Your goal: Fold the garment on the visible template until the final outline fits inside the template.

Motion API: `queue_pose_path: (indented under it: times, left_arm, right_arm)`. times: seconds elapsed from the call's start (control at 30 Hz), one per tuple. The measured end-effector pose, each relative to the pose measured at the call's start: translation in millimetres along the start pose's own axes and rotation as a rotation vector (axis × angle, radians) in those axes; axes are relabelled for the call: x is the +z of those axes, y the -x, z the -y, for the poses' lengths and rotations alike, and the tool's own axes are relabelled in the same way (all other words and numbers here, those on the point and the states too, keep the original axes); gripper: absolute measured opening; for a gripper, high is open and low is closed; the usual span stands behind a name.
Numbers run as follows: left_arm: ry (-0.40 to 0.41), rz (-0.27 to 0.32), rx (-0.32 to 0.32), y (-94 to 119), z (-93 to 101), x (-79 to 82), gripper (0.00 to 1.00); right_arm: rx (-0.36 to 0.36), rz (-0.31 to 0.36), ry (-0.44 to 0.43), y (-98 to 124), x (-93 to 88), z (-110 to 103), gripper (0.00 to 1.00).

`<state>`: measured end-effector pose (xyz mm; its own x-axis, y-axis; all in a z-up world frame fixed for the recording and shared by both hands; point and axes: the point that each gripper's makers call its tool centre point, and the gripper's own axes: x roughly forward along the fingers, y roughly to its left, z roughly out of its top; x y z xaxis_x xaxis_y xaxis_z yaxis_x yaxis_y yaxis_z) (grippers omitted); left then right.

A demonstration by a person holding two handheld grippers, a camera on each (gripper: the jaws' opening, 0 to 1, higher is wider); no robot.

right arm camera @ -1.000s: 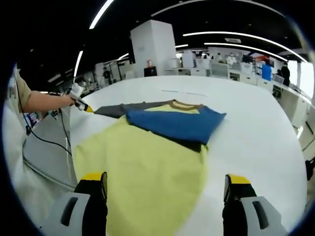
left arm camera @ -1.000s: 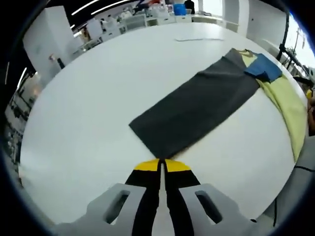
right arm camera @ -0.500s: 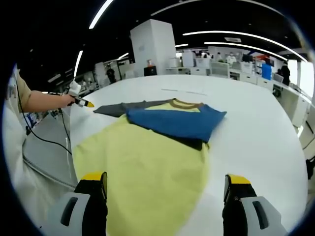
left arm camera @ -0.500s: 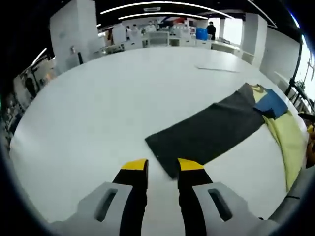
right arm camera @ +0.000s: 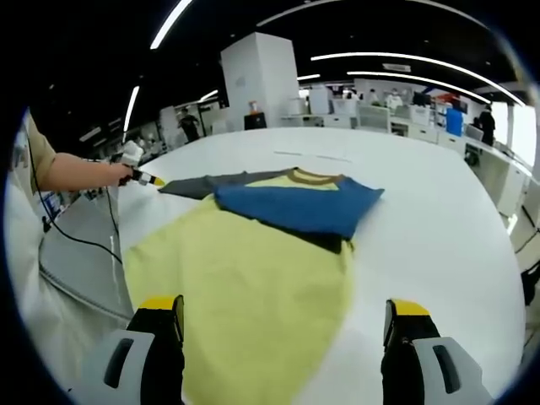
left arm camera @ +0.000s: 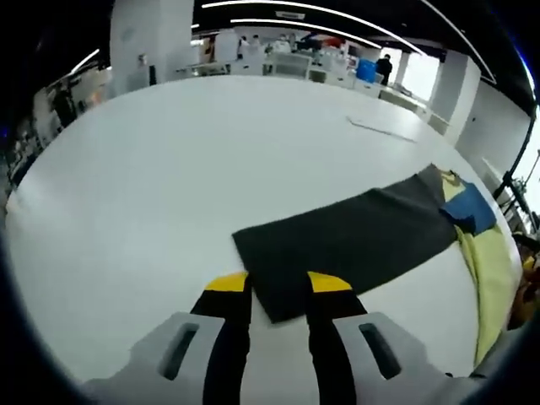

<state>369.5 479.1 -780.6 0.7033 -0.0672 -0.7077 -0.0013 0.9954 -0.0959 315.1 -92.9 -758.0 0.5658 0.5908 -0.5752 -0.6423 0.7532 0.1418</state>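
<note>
A garment lies flat on the white table (left arm camera: 152, 169). Its dark grey sleeve (left arm camera: 354, 240) stretches out toward my left gripper (left arm camera: 278, 285). That gripper is open, and the sleeve's end corner lies on the table between its yellow tips. Farther right are the blue sleeve (left arm camera: 472, 211) and the yellow body (left arm camera: 491, 261). In the right gripper view the yellow body (right arm camera: 253, 278) spreads in front of my right gripper (right arm camera: 284, 308), which is wide open and holds nothing. The blue sleeve (right arm camera: 295, 207) is folded across the chest, with the grey sleeve (right arm camera: 198, 183) reaching left to the left gripper (right arm camera: 143, 177).
A person's hand (right arm camera: 84, 173) holds the left gripper at the table's left edge, with a cable hanging below it. A thin grey strip (left arm camera: 380, 128) lies far out on the table. Desks and a white pillar (right arm camera: 261, 80) stand beyond the table.
My left gripper was shut at the grey sleeve's end and has opened. The sleeve now lies flat and the view has swung. The right gripper has stayed still and open.
</note>
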Motion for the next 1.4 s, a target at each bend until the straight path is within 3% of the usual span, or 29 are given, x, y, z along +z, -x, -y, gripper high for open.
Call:
queue_pose_path:
  times: [0.33, 0.63, 0.93, 1.4]
  left_arm:
    - [0.059, 0.013, 0.003, -3.2, -2.8, -0.3, 0.18]
    - [0.031, -0.009, 0.017, -3.8, -4.4, -3.1, 0.0]
    - [0.014, -0.015, 0.0, -0.5, 1.3, -0.8, 0.0]
    - [-0.008, 0.049, -0.013, 16.7, 2.1, 18.7, 0.0]
  right_arm:
    - [-0.006, -0.001, -0.005, 1.4, -1.0, 1.5, 0.98]
    - [-0.003, -0.001, 0.001, 1.0, 0.8, 0.3, 0.98]
    - [-0.003, -0.004, 0.005, 2.6, 1.0, 0.6, 0.98]
    - [0.003, -0.001, 0.011, 3.3, 1.4, -0.7, 0.97]
